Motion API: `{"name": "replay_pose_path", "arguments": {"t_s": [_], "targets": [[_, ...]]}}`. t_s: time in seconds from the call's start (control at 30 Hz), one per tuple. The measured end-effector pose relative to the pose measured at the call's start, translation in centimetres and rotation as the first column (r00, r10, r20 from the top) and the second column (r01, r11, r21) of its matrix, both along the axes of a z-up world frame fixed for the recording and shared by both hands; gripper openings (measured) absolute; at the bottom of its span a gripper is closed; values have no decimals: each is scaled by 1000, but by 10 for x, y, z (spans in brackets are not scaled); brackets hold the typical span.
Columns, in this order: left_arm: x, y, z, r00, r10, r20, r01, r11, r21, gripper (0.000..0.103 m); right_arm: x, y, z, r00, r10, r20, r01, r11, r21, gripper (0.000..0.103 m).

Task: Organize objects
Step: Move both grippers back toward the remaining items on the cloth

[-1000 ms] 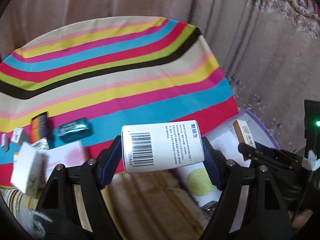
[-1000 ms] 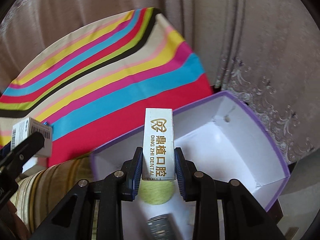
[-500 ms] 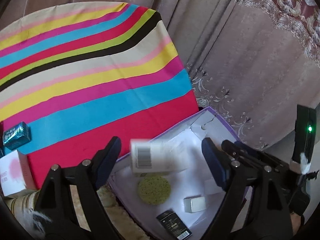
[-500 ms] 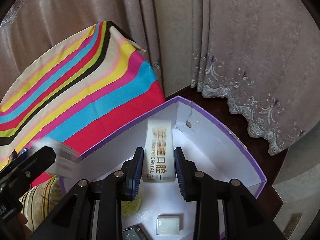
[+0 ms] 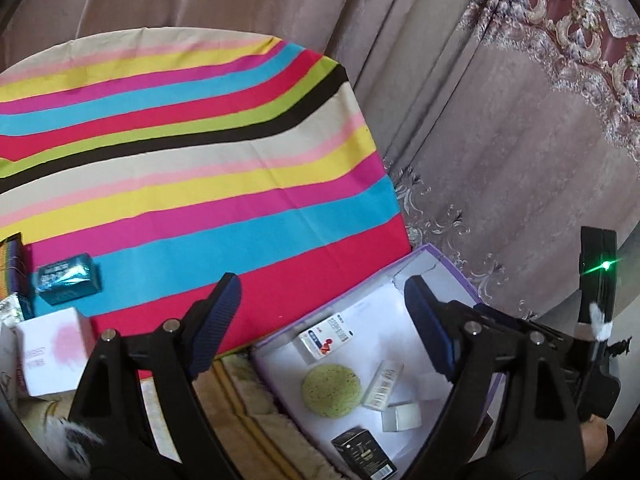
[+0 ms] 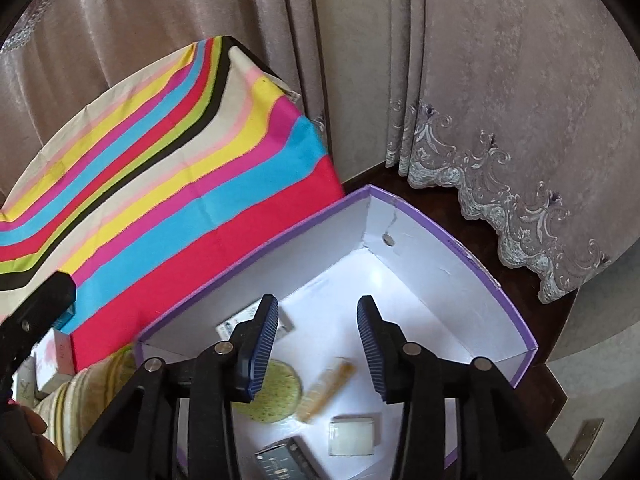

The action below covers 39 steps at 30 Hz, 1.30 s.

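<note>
Heavy mauve-grey curtains (image 6: 500,80) hang in folds across the whole back of the room, their hems edged with pale embroidered lace (image 6: 492,196). Under them lies a dark brown wooden floor (image 6: 452,208). A brightly striped cloth (image 5: 192,168) covers the table in soft daylight.

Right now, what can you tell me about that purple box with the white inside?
The purple box is an open, lidless cardboard carton with purple outer walls and rim and a plain white inside. One inner wall has a small round hole. It sits low beside the striped cloth, below both pairs of fingers. On its floor lie a round green sponge, a white medicine carton, a slim gold-lettered box, a small pale box and a black box. Nothing grips it.
</note>
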<state>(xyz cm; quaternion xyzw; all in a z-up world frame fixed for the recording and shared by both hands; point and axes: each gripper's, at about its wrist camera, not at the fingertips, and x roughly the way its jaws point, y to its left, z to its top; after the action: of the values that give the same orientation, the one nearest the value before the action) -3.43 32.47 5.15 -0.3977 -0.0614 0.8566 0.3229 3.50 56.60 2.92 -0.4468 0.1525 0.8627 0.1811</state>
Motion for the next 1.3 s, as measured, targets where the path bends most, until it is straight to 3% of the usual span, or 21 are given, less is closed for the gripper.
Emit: {"name": "replay_pose_path", "arguments": {"t_s": [0.1, 0.4, 0.73, 0.93, 1.3], "targets": [[-3, -19, 3, 1000, 20, 21, -21, 1000, 22, 86, -6, -18, 11, 1000, 24, -13, -24, 1000, 10, 43], [4, -86, 22, 991, 109, -79, -107, 994, 29, 86, -15, -72, 23, 995, 81, -51, -80, 997, 11, 51], [9, -162, 23, 970, 224, -91, -219, 974, 59, 86, -16, -142, 30, 969, 240, -66, -238, 971, 37, 59], [13, -211, 8, 946, 322, -43, -319, 945, 67, 86, -19, -162, 24, 964, 261, -47, -259, 965, 45, 62], [20, -276, -6, 896, 443, -36, -442, 896, 34, 82, -36, -205, 11, 938, 346, -4, -345, 937, 53, 66]]}}
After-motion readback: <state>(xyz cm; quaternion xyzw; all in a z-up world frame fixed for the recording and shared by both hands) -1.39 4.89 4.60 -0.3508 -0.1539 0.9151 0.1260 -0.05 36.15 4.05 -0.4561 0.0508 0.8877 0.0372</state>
